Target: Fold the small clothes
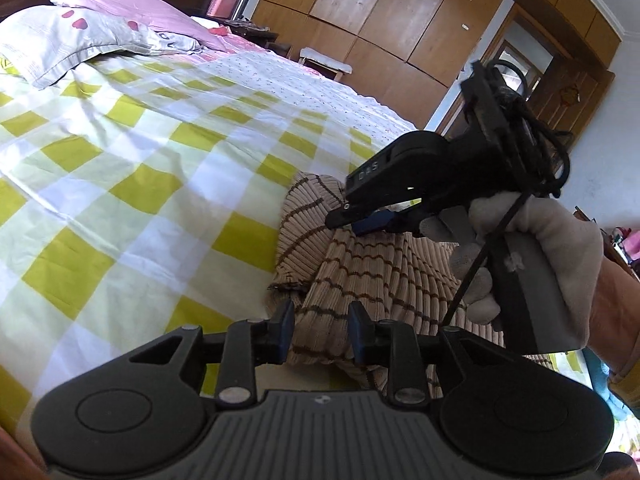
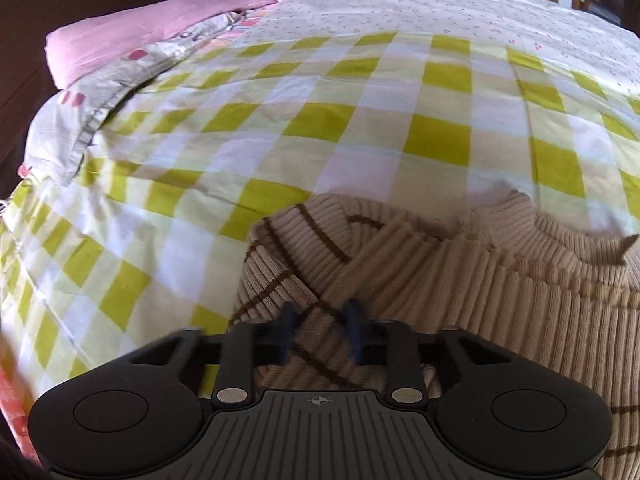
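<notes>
Across the checked bedspread (image 2: 304, 128), wardrobe (image 1: 380, 20) at twelve o'clock, the sweater (image 2: 500, 280) lies under both grippers, left (image 1: 320, 326) apart, right (image 2: 319, 334) nipping a fold, its lower edge cut off.

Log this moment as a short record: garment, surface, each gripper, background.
garment: beige ribbed sweater with thin brown stripes, rumpled, partly folded over itself
surface: bed with yellow-green checked sheet
left gripper: jaws apart, over the sweater's near edge
right gripper: low over a fold, jaws narrow; grip unclear
right hand: white glove, holding the gripper handle
background: pillows, wooden wardrobe
</notes>
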Tool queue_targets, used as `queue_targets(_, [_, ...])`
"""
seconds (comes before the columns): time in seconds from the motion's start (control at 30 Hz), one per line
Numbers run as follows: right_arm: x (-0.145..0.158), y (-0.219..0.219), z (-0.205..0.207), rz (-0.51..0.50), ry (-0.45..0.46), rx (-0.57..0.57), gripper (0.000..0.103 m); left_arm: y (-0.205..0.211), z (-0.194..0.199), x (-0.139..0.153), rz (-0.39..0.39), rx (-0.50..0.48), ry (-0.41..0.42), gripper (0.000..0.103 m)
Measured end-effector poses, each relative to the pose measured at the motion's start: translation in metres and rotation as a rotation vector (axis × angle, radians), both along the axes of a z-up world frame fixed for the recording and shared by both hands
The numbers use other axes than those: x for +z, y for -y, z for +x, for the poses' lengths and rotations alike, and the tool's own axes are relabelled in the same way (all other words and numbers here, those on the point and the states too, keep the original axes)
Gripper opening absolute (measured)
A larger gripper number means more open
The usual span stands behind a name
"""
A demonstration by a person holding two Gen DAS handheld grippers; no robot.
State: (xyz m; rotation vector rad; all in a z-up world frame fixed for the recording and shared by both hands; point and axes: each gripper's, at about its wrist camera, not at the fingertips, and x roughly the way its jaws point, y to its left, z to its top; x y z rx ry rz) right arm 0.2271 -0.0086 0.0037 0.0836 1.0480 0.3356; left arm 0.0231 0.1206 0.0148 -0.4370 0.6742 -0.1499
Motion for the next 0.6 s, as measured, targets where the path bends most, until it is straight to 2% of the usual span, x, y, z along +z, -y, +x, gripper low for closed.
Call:
queue_targets(0.13, [0.019, 0.005, -0.006, 0.085, 0.035, 0.012, 0.006, -0.006, 0.0, 0.0, -0.025, 0.02, 0.017, 0.034])
queue_targets(0.23, [0.035, -0.003, -0.009, 0.16, 0.07, 0.038, 0.006, -0.008, -0.001, 0.002, -0.021, 0.038, 0.036, 0.035])
queue_targets(0.37, [0.027, -0.02, -0.004, 0.106, 0.06, 0.051, 0.006, -0.006, 0.003, 0.0, -0.003, 0.038, 0.021, 0.035])
queue_targets(0.4, [0.025, -0.018, -0.005, 0.099, 0.061, 0.047, 0.009, -0.005, 0.005, -0.002, 0.004, 0.031, 0.01, 0.035])
queue_targets(0.5, [0.023, -0.013, -0.007, 0.109, 0.064, 0.06, 0.009, 0.0, 0.011, -0.008, 0.025, 0.021, -0.025, 0.035])
queue_targets(0.6, [0.022, -0.017, -0.005, 0.123, 0.061, 0.067, 0.007, 0.001, 0.01, -0.007, 0.036, 0.028, -0.004, 0.035])
